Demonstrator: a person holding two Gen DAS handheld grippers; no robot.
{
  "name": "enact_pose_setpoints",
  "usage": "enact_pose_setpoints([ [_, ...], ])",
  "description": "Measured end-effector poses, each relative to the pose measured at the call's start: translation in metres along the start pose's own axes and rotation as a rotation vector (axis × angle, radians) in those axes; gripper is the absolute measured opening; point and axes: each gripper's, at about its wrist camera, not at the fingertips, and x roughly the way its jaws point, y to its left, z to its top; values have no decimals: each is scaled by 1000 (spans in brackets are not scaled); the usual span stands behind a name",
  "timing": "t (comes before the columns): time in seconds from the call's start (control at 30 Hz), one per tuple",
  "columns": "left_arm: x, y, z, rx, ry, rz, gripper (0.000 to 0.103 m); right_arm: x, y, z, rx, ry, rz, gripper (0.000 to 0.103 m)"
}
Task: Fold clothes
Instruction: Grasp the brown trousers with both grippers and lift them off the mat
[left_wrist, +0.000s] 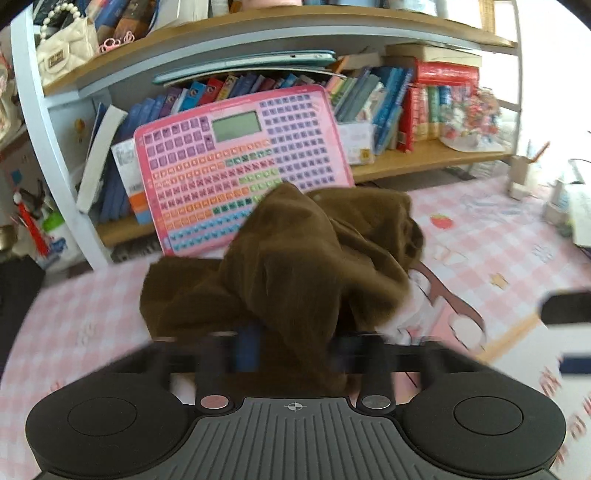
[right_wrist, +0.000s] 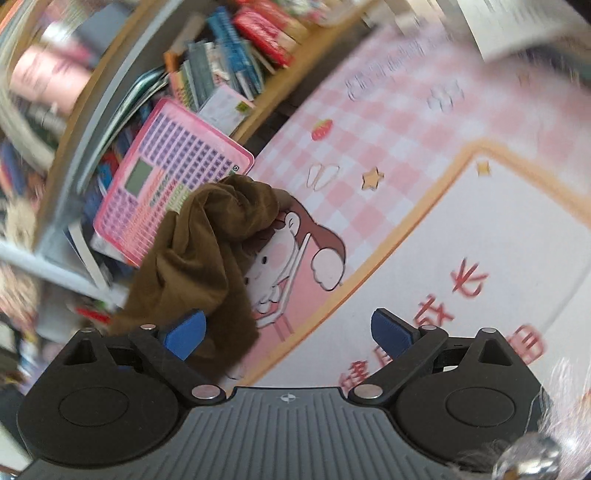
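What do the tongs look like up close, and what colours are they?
Both tongs look alike. The right tongs have bright blue ribbed pads on black hinged arms joined with shiny silver pins. Behind sit two round black discs and a grey grooved plate marked with a small crosshair. The left tongs have the same plate, discs and pins, though their blue pads look blurry.

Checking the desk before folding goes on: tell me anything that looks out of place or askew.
The brown garment is bunched in a crumpled heap on the pink checked mat, not flat. Behind it a pink keyboard toy leans tilted against the books.
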Motion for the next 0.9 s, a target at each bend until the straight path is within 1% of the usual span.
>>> enact_pose_setpoints([
  [0.07,-21,15,14,-73,-89,-9,2,7,-7,4,77,33,59,97],
  [0.17,-66,36,35,-128,-226,-8,2,23,-16,8,228,86,200,97],
  [0.23,-99,47,46,-152,-290,0,2,39,-20,8,358,132,303,97],
  [0.3,-128,52,54,-156,-333,23,2,56,-20,6,480,186,411,97],
  [0.37,-150,49,59,-145,-362,52,2,73,-15,1,570,241,499,97],
  [0.43,-164,46,61,-137,-369,77,2,88,-10,-3,645,282,567,97],
  [0.5,-174,44,61,-133,-363,104,2,101,-6,-4,718,299,623,97],
  [0.57,-185,43,59,-135,-355,132,2,109,-6,0,765,287,653,96],
  [0.67,-202,48,53,-164,-352,171,2,119,-10,7,813,236,653,91],
  [0.73,-214,53,49,-192,-353,197,2,128,-16,6,851,242,628,84],
  [0.77,-218,55,48,-200,-352,214,2,132,-17,5,864,254,605,76],
  [0.8,-220,58,46,-208,-348,234,2,134,-19,5,876,266,580,65],
  [0.87,-224,65,40,-227,-337,273,2,131,-26,6,885,267,550,56],
  [0.9,-226,69,38,-237,-332,292,2,128,-30,8,887,262,543,55],
])
